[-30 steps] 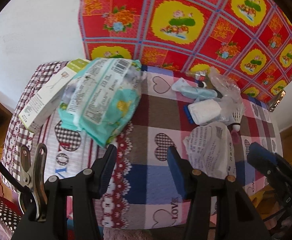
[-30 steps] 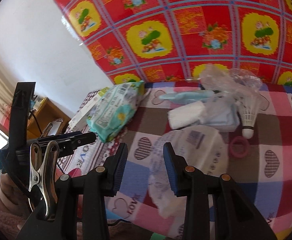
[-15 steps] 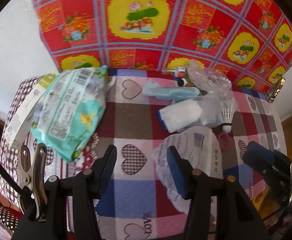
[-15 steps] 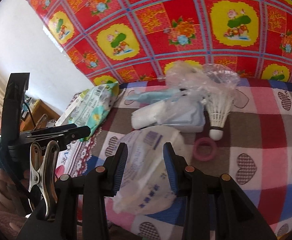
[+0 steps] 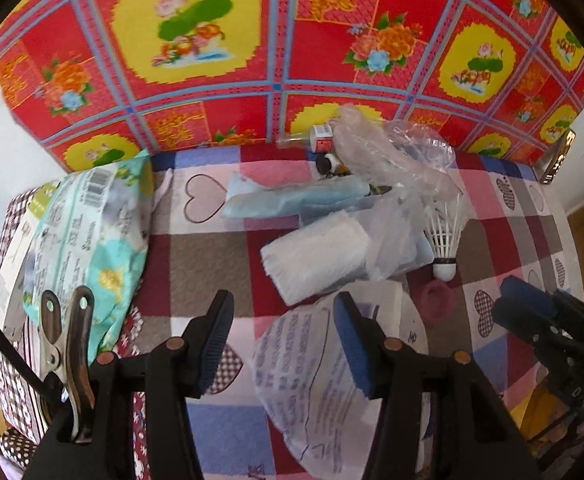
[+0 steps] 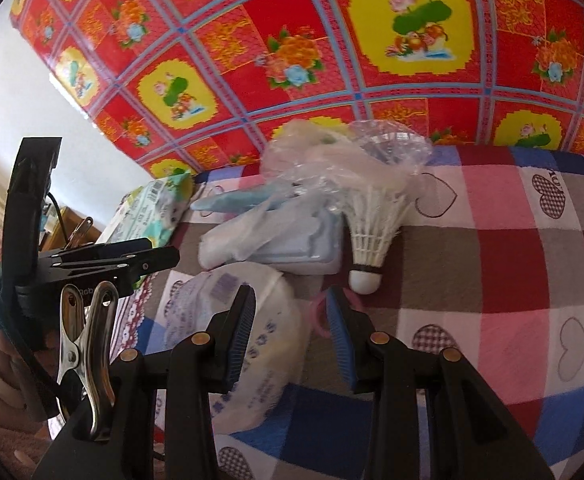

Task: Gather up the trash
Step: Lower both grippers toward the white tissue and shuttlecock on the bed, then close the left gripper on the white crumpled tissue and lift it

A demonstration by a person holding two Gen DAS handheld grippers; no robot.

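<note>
Lying crumpled under both parted, empty grippers (image 5: 282,342) (image 6: 290,334), the printed white bag (image 5: 311,380) looks perhaps translucent.

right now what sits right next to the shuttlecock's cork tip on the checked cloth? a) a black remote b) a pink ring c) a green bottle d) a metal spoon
b: the pink ring lies on the checked cloth just below the shuttlecock, close to its white cork end.

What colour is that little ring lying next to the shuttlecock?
Pink. The ring shows best in the left wrist view, beside the shuttlecock.
</note>
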